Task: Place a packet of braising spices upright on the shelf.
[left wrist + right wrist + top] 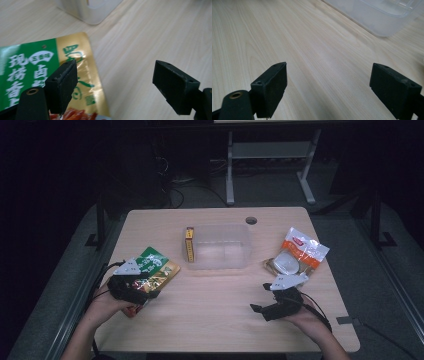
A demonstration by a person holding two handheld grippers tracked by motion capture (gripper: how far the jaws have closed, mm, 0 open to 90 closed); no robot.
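Jaws wide, left gripper (115, 82) straddles the right edge of the green-gold snack pouch (32, 67), lower left of frame.

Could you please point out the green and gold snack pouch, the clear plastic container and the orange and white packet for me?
green and gold snack pouch (156, 265), high view, its green upper part.
clear plastic container (220, 250), high view, its floor.
orange and white packet (306, 247), high view, its orange top.

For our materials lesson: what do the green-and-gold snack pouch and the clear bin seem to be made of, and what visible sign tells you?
Green-and-gold snack pouch: probably glossy plastic-foil laminate; its gold panel shines and the printing looks slick.
Clear bin: likely frosted translucent plastic; the table shows faintly through its walls.
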